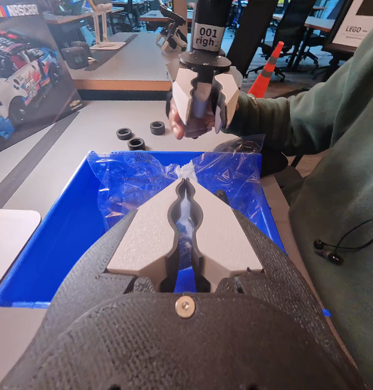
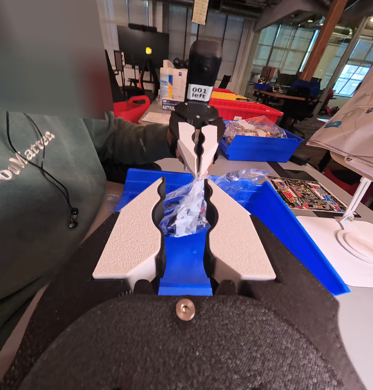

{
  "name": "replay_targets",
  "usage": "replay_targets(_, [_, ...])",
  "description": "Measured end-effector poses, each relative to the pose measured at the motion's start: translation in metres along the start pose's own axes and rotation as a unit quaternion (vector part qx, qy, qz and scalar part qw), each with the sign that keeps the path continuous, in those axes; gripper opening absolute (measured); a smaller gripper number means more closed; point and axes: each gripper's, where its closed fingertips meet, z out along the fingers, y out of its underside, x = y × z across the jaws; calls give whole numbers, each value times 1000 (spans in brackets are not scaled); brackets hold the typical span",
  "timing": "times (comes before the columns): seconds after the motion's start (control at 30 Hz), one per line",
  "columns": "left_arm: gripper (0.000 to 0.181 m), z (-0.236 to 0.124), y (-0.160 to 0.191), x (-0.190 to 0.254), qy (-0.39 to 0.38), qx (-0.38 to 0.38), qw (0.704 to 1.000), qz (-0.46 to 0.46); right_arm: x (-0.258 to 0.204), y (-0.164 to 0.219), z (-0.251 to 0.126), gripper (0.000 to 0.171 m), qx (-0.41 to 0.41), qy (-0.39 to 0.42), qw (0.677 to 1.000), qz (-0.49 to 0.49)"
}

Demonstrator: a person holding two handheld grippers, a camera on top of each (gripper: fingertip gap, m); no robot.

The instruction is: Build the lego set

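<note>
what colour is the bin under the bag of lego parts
Bright blue bin; best seen in the right wrist view.

The bin (image 1: pixel 54 242) is bright blue. In it lies a clear plastic bag (image 2: pixel 185 213) holding black, white and blue pieces. Beyond the bin sit three black ribbed tyres (image 1: pixel 137 143). Beside it lies a multicoloured sticker sheet (image 2: pixel 306 194). Both grippers' fingers (image 1: pixel 147 236) are pale grey on textured black bodies.
</note>
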Motion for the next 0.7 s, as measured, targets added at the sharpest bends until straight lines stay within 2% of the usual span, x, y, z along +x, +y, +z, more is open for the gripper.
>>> replay_targets(0.1, [0,-3,2,-9,-31,3,999,-24,10,-9,-4,30,19,21,998,63])
replay_targets(0.17, [0,-4,4,-17,-60,2,997,-44,19,-9,-2,30,-12,51,994,99])
replay_targets(0.3, [0,-7,9,-33,-128,-4,989,-72,14,-2,3,53,-90,71,979,168])
replay_targets(0.37, [0,-10,10,-39,-160,-2,984,-80,20,10,-3,55,-140,116,969,168])
replay_targets(0.43, [0,-12,9,-42,-179,10,979,-94,28,34,-12,48,-219,171,947,161])
replay_targets(0.47, [0,-13,9,-44,-185,13,978,-101,31,42,-14,29,-241,188,940,151])
replay_targets(0.5, [0,-13,10,-45,-188,12,976,-106,31,41,-13,0,-236,190,944,133])
replay_targets(0.57, [0,-15,12,-47,-191,7,975,-110,32,36,-14,0,-243,188,947,97])
replay_targets(0.7, [40,-29,-23,-47,-202,22,979,-19,31,24,-12,0,-292,135,947,-23])
